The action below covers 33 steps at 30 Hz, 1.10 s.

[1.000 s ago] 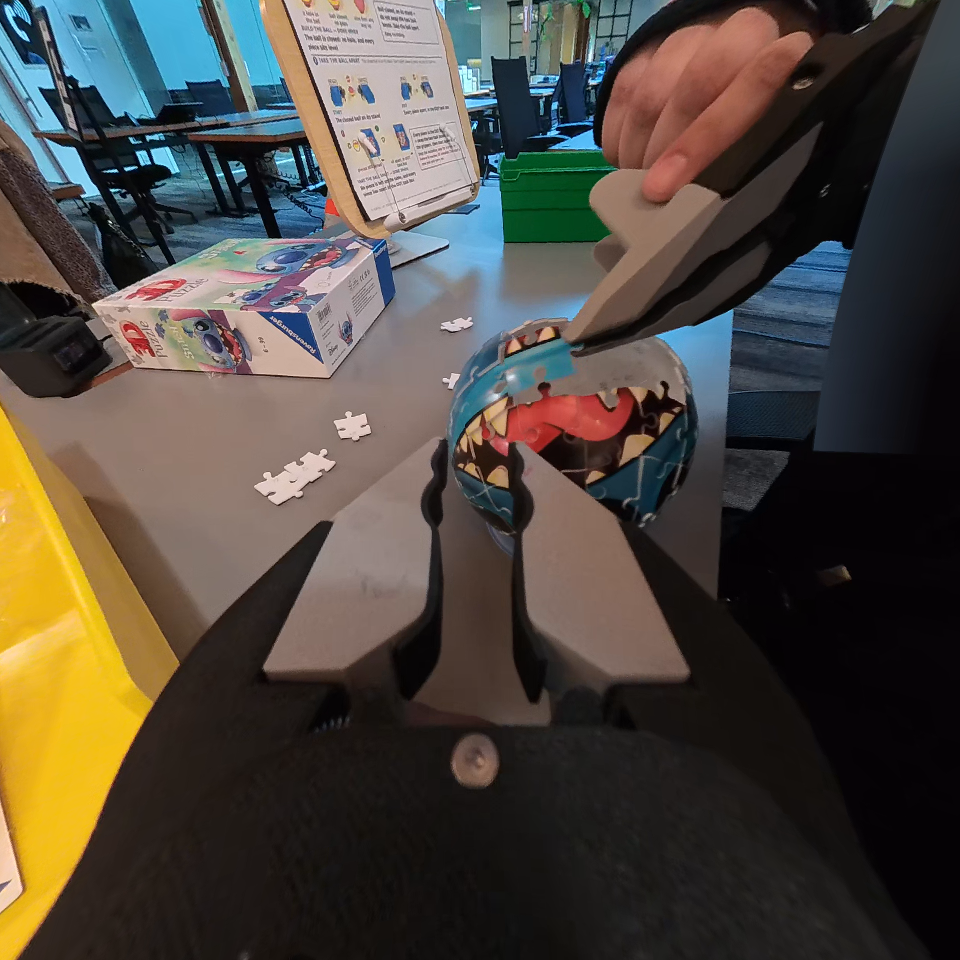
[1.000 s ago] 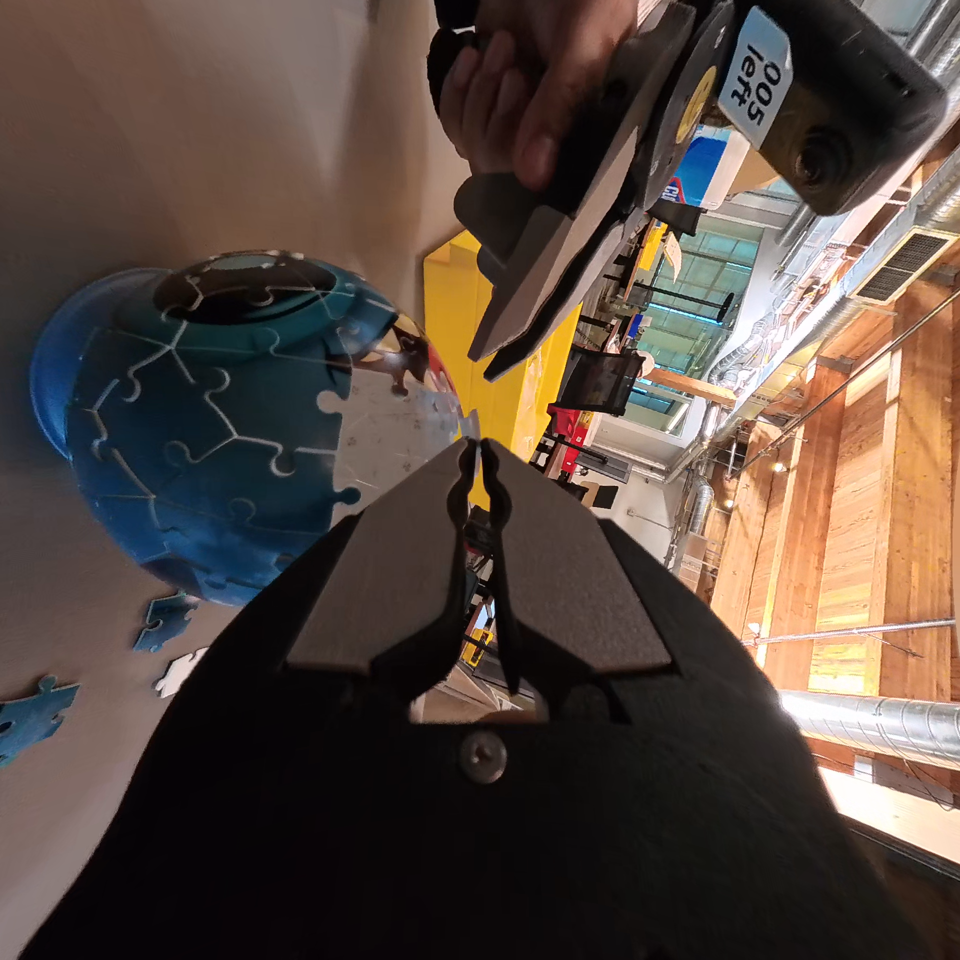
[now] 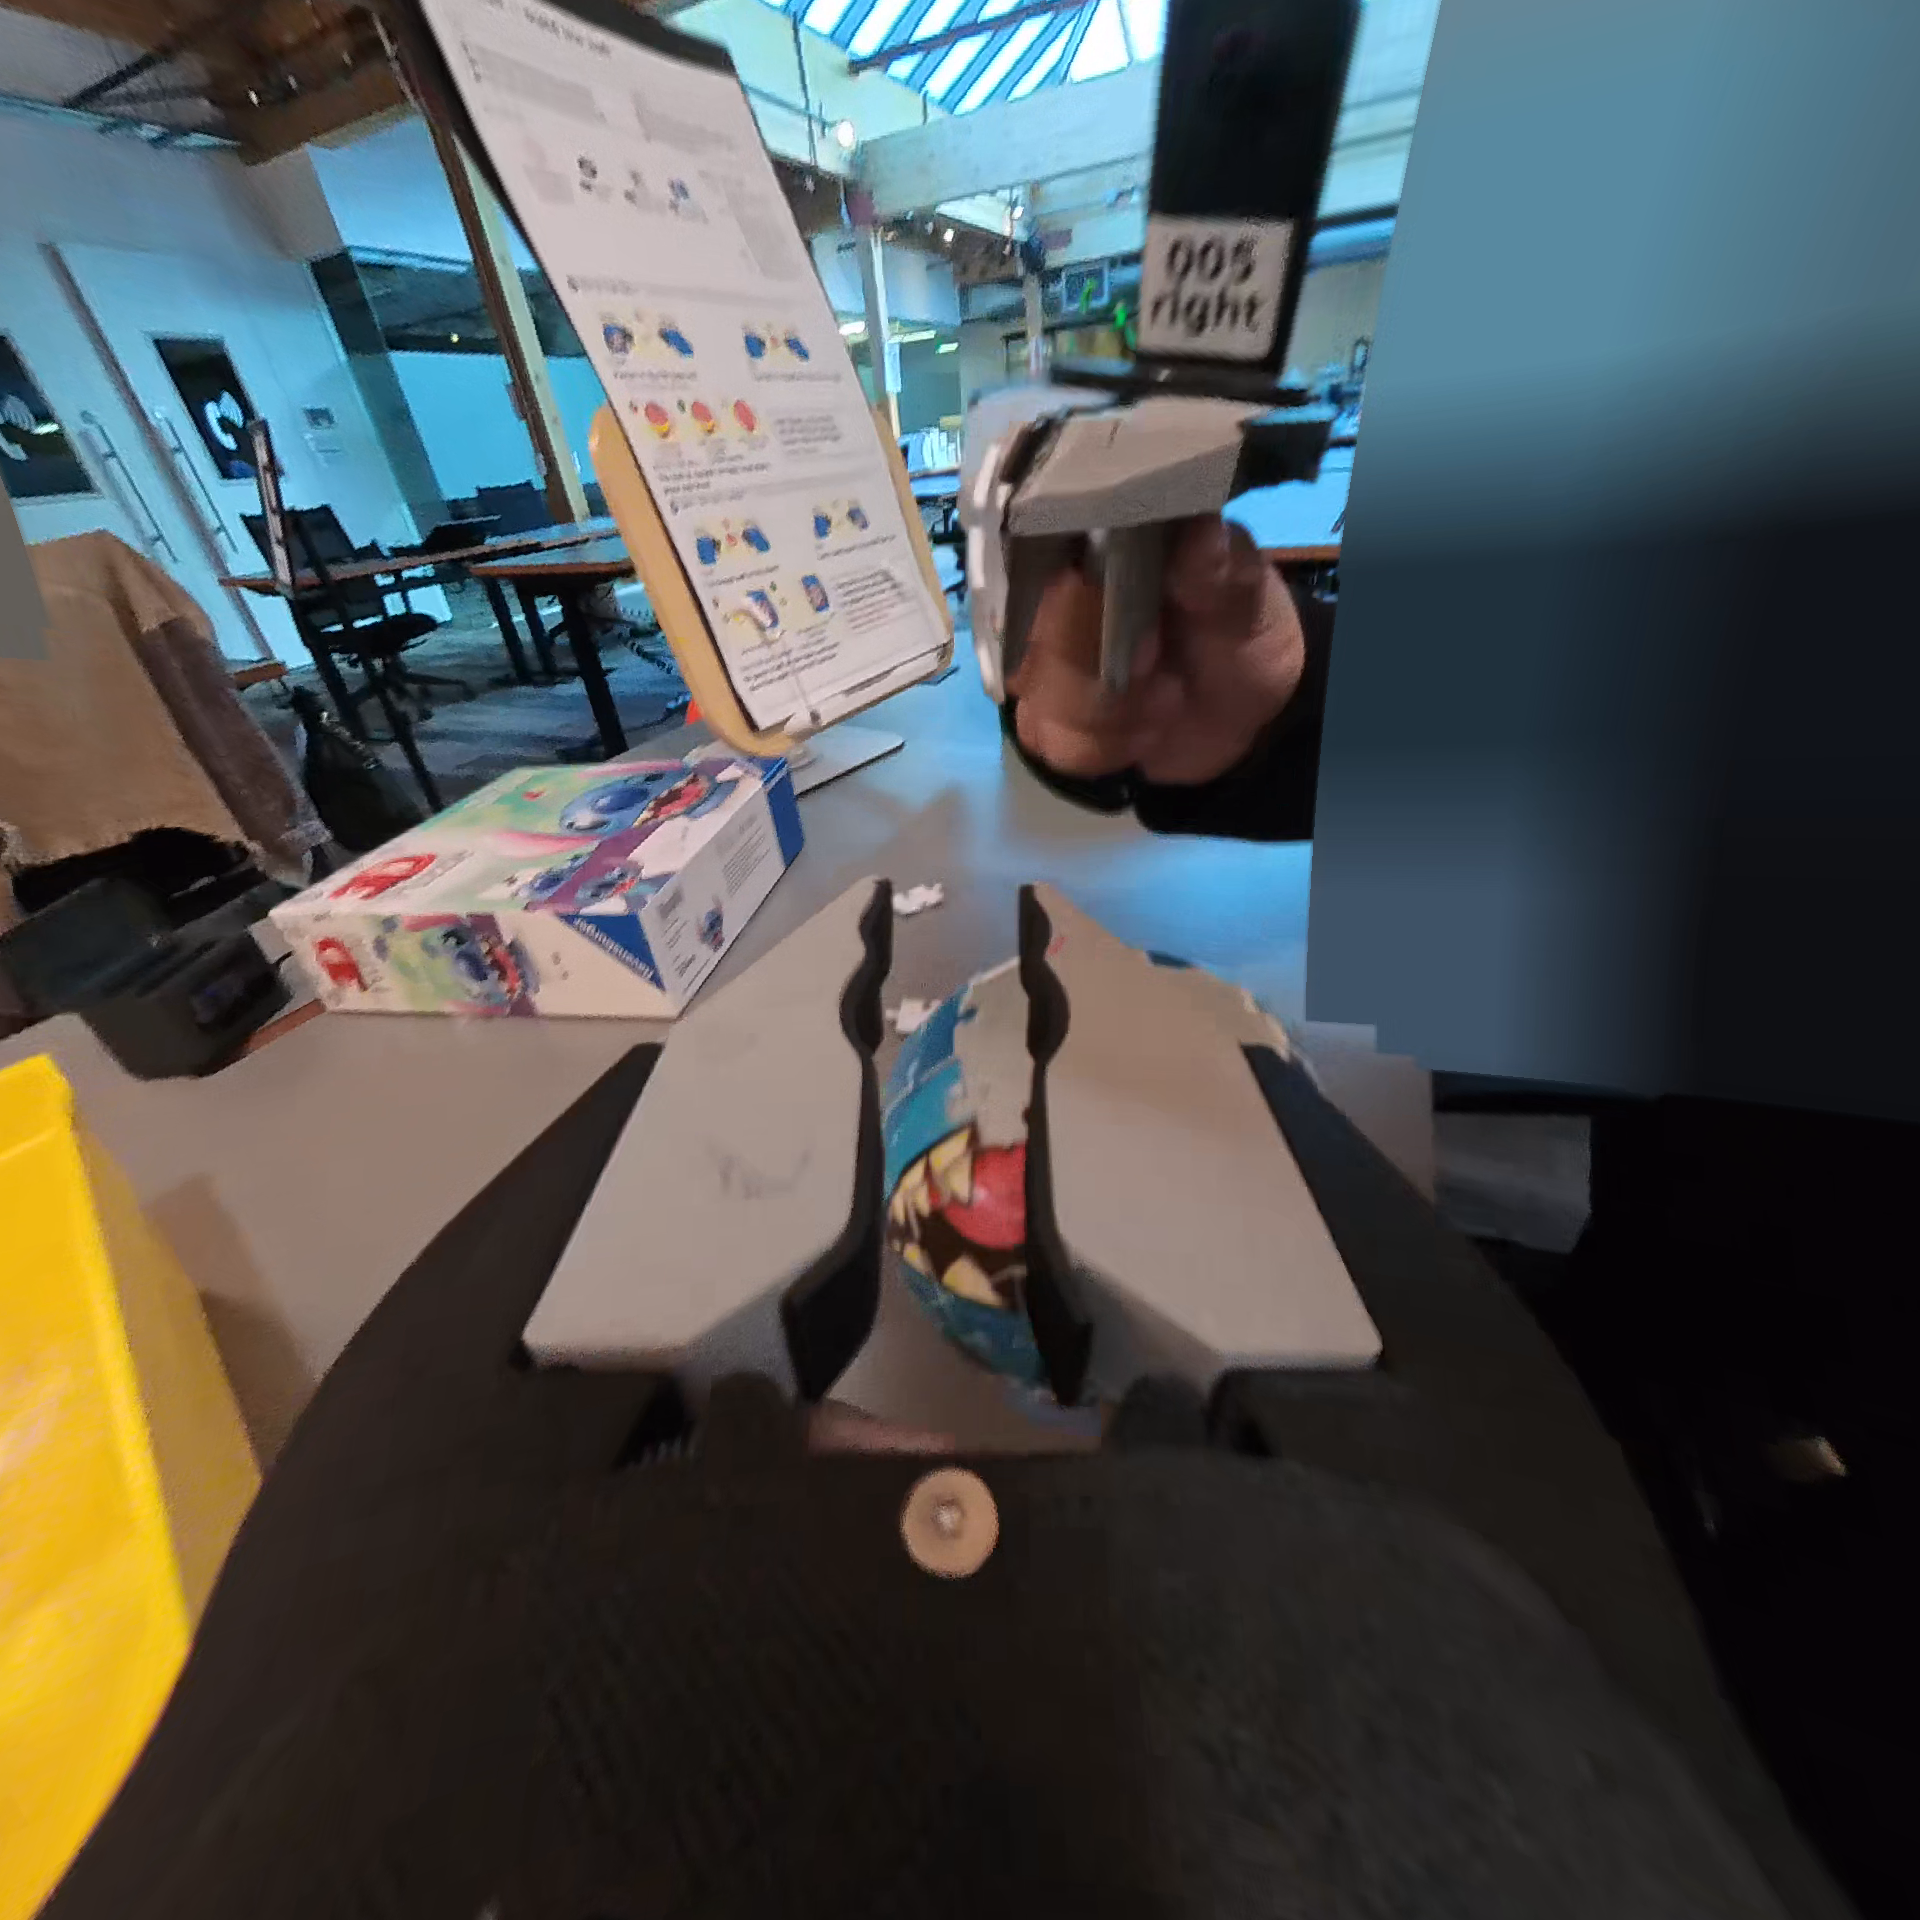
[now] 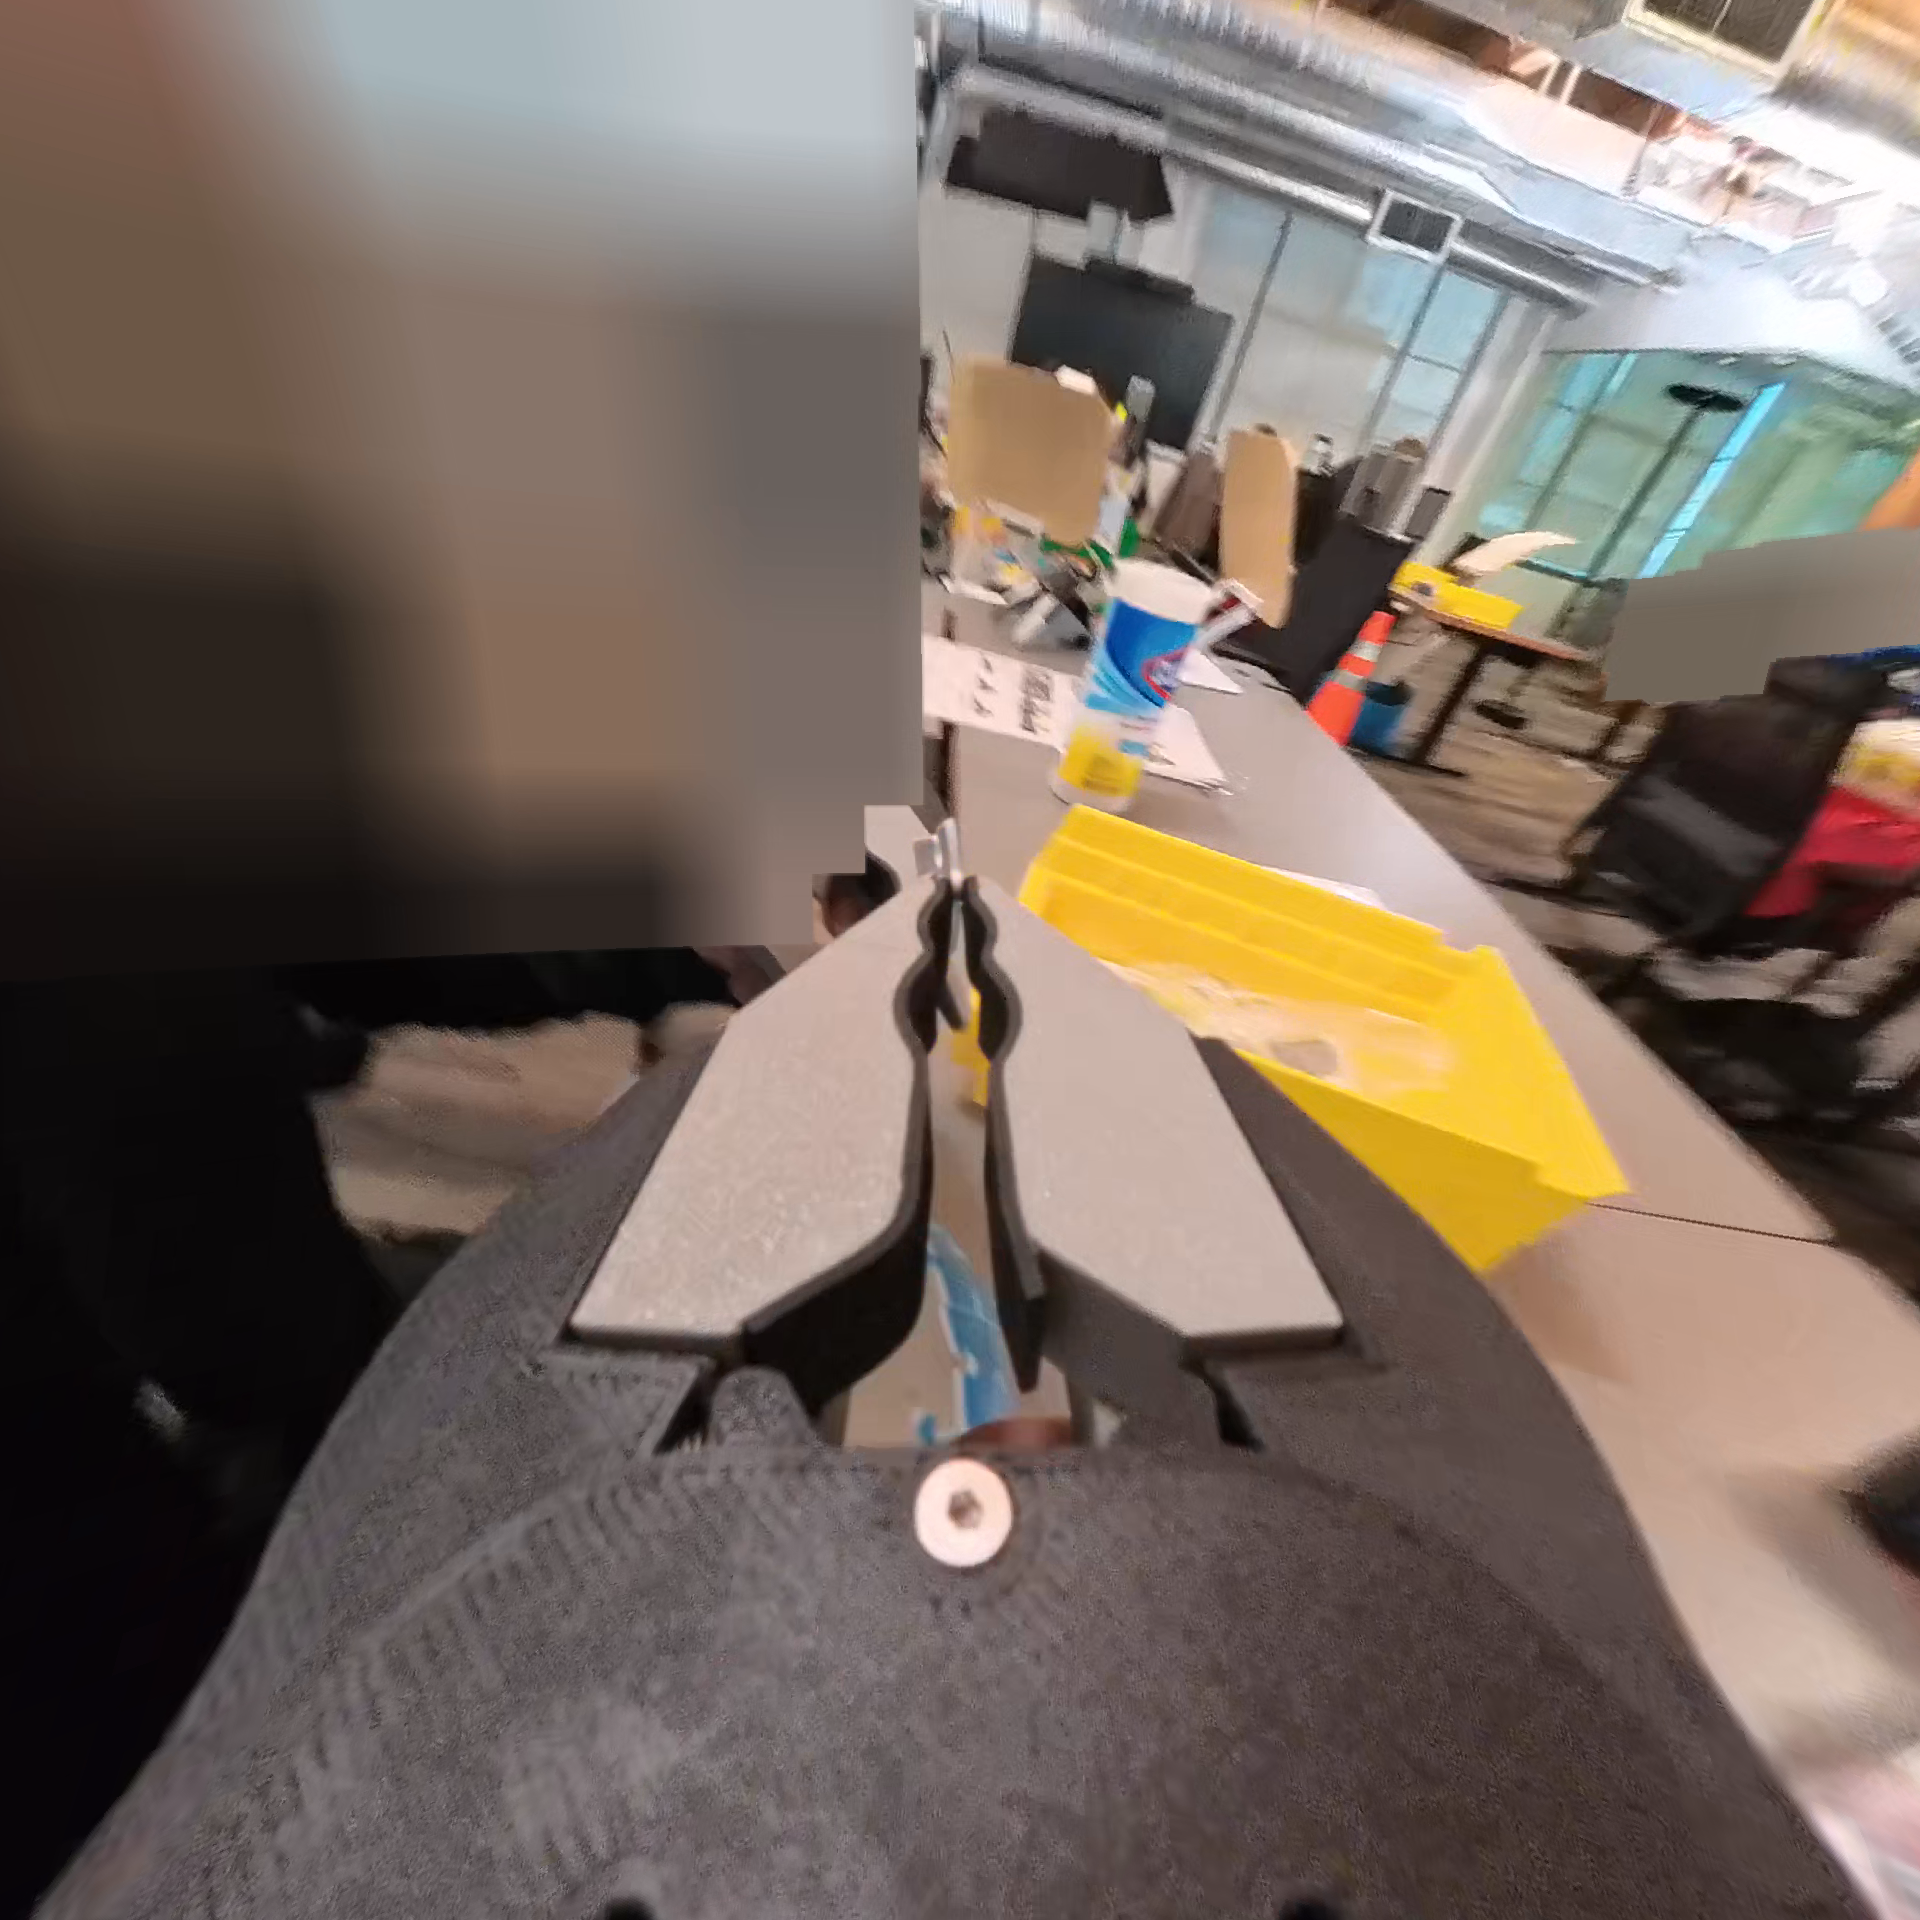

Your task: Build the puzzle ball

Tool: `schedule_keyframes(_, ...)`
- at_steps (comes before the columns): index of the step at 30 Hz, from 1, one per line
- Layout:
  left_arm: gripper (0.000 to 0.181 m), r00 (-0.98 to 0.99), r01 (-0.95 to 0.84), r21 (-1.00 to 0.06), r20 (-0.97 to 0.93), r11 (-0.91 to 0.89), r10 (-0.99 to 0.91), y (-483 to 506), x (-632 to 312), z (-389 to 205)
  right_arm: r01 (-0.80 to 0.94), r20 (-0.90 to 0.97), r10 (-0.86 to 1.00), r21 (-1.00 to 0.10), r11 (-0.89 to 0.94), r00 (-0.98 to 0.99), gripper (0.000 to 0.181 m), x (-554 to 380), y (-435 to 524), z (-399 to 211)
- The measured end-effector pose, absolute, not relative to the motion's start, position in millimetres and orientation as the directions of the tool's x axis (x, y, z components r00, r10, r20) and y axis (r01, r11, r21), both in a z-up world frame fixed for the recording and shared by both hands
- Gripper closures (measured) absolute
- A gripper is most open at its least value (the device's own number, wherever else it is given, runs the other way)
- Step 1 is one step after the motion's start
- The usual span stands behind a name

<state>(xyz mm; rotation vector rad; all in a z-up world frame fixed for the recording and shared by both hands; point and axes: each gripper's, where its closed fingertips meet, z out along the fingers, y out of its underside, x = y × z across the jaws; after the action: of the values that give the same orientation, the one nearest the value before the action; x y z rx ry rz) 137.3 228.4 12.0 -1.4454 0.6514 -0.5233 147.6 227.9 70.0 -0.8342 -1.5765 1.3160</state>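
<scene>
The puzzle ball (image 3: 956, 1174), blue with a red mouth and teeth, sits on the grey table (image 3: 436, 1122). Part of its top shell is still bare. In the left wrist view it shows through the gap of my left gripper (image 3: 951, 914), which is open and hovers just above and in front of it. My right gripper (image 4: 951, 894) is shut on a small pale puzzle piece (image 4: 938, 854) at its tips. It is held high above the table, as the left wrist view shows (image 3: 997, 561). A strip of the blue ball (image 4: 966, 1309) shows low between the right fingers.
The puzzle box (image 3: 540, 914) lies left of the ball, with an instruction sheet on a stand (image 3: 727, 436) behind it. Loose white pieces (image 3: 920, 899) lie nearby. A yellow bin (image 4: 1299, 1018) and a wipes canister (image 4: 1132, 686) stand on the table. The tips of one gripper are about 6 centimeters away from the tips of the other.
My right gripper has lifted off the top of the ball and swung up, still shut on the piece. My left gripper has moved closer over the ball.
</scene>
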Motion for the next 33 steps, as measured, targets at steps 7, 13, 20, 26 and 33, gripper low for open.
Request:
schedule_keyframes(7,0.167,0.726,0.08,-0.987,-0.038,0.138,-0.687,226.0,152.2,48.5,-0.093,0.042,0.894,-0.996,0.0,-0.446,0.181,149.4,218.4,77.5)
schedule_keyframes(13,0.181,0.745,0.105,-0.978,-0.045,0.183,-0.666,217.3,150.3,63.9,-0.1,0.024,0.897,-0.995,-0.022,-0.441,0.181,156.0,221.7,73.3)
schedule_keyframes(20,0.174,0.75,0.104,-0.978,-0.041,0.179,-0.66,219.6,153.3,70.7,-0.081,-0.014,0.886,-0.995,-0.058,-0.463,0.181,153.6,221.1,62.7)
schedule_keyframes(26,0.181,0.765,0.039,-0.981,-0.092,0.188,-0.638,222.6,154.1,68.0,-0.05,-0.045,0.867,-0.996,-0.08,-0.496,0.181,148.1,218.6,55.4)
schedule_keyframes(33,0.181,0.809,-0.276,-0.961,-0.242,0.017,-0.536,237.8,133.7,31.6,0.072,0.069,0.922,-0.992,0.105,-0.38,0.179,137.2,236.7,34.5)
